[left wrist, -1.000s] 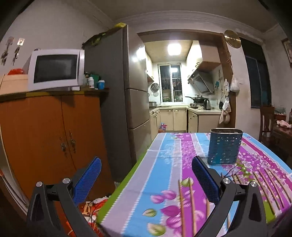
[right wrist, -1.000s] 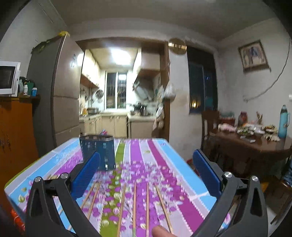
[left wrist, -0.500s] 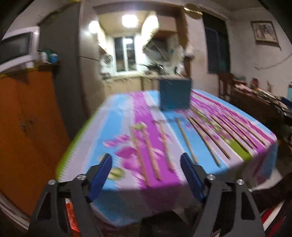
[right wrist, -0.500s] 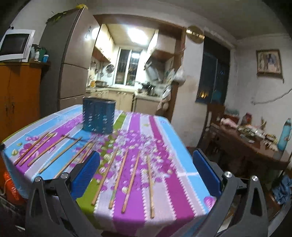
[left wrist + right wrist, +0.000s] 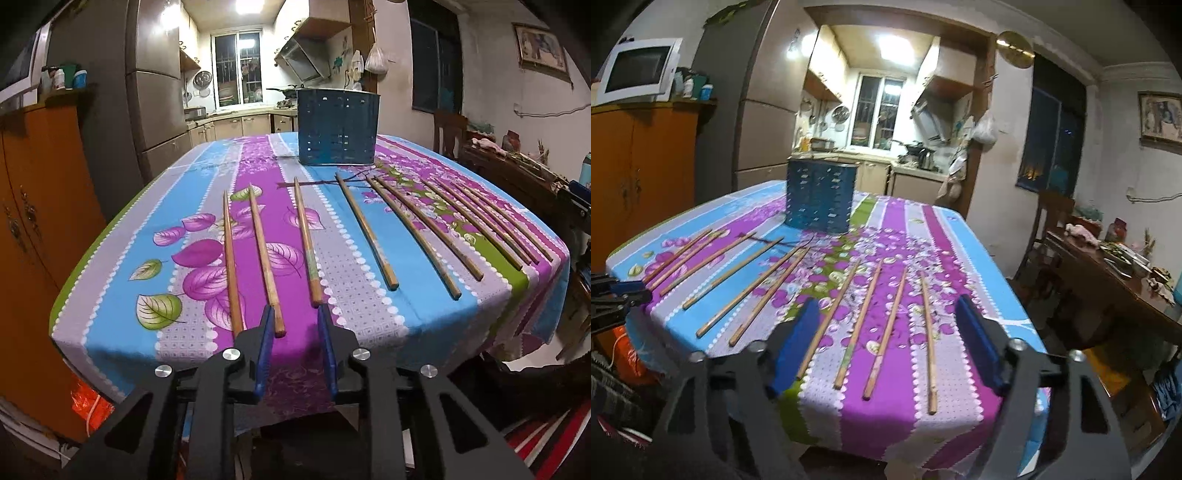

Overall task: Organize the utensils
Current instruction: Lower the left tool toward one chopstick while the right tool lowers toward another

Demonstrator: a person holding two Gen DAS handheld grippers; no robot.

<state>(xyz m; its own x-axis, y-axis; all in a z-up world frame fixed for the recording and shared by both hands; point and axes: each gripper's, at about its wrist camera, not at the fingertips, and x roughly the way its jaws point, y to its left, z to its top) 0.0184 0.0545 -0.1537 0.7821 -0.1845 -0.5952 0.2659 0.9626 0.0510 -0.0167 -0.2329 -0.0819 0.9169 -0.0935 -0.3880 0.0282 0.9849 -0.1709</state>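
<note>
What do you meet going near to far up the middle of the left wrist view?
Left hand-held gripper → chopsticks lying on the tablecloth → blue utensil holder → kitchen window.

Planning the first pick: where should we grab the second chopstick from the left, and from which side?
Grip the thick near end of the chopstick, approaching from the table's near edge. It lies flat, pointing away from that edge, butt nearly at it, apart from both neighbours.
</note>
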